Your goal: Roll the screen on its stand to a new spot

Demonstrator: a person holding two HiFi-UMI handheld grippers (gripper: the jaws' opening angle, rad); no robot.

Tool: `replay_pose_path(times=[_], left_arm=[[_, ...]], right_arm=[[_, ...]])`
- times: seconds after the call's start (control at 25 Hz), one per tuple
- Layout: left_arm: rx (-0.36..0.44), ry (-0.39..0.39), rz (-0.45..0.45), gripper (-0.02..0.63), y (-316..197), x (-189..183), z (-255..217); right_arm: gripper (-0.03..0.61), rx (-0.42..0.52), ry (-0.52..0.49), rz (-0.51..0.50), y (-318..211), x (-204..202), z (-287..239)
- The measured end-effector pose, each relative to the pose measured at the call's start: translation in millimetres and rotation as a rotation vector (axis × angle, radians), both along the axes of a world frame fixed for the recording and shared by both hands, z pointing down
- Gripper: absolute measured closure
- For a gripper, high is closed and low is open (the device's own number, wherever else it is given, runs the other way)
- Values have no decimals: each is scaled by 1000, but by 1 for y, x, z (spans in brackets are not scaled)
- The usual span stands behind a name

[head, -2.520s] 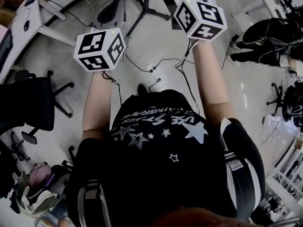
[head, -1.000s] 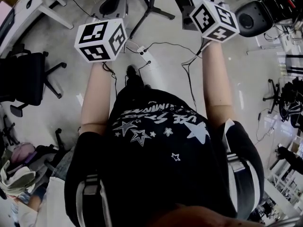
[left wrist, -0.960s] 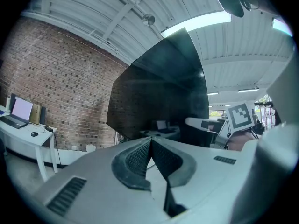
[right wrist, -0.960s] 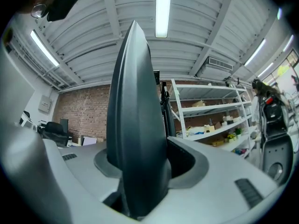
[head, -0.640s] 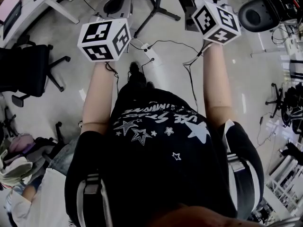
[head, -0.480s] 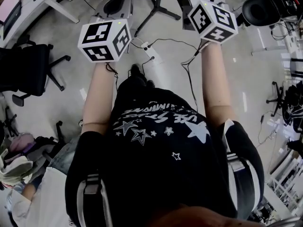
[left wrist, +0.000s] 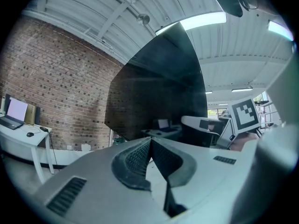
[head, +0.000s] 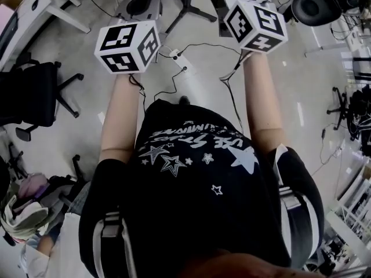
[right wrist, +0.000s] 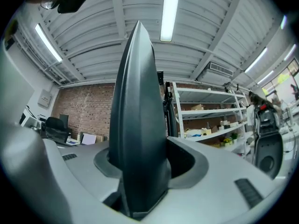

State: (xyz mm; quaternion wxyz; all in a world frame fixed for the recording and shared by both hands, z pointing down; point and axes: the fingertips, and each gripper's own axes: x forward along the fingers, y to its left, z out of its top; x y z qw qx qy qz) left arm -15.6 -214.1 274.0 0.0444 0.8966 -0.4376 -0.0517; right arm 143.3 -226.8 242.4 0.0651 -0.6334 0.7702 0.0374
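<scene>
The screen [right wrist: 138,101] shows edge-on as a tall dark blade in the right gripper view. My right gripper [right wrist: 140,158] is shut on that edge, its jaws held wide by it. The left gripper view shows the screen's [left wrist: 159,92] dark face rising just beyond my left gripper [left wrist: 149,143]. That gripper's pads meet at their tips with nothing seen between them. Whether the tips touch the screen I cannot tell. From the head view, only the two marker cubes, left [head: 126,46] and right [head: 255,25], show ahead of the person's arms. The stand is hidden.
A power strip with cables [head: 174,57] lies on the floor just ahead of the person. Black office chairs [head: 35,97] and a white desk [head: 35,4] stand at the left. A black round object [head: 316,4] sits at the upper right. Shelves [right wrist: 205,111] stand ahead on the right, against a brick wall [left wrist: 56,78].
The floor, with its cables and chairs, has slid under the person in the head view, and the shoe ahead of the body has gone out of sight. Both cubes keep their place before the body.
</scene>
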Motion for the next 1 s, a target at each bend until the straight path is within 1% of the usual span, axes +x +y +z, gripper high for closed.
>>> replay_pose_path(times=[0.12, 0.24, 0.4, 0.56, 0.72, 0.84, 1.0], left_arm=[[-8, -2, 30, 606, 0, 2, 0], [-6, -12, 44, 606, 0, -4, -3], [-11, -15, 41, 606, -2, -20, -6], [-15, -15, 37, 606, 0, -34, -5], [-16, -21, 42, 606, 5, -41, -4], [-12, -22, 43, 606, 9, -45, -6], [-12, -19, 43, 606, 14, -54, -7]], right_arm=[[359, -7, 16, 16, 3, -4, 2], [359, -6, -28, 33, 3, 4, 1], [359, -6, -74, 46, 6, 13, -6], [359, -1, -75, 36, 6, 6, -2], [359, 10, -84, 36, 8, 0, 3], [359, 15, -109, 36, 8, 3, 2], [359, -5, -119, 38, 11, 8, -5]])
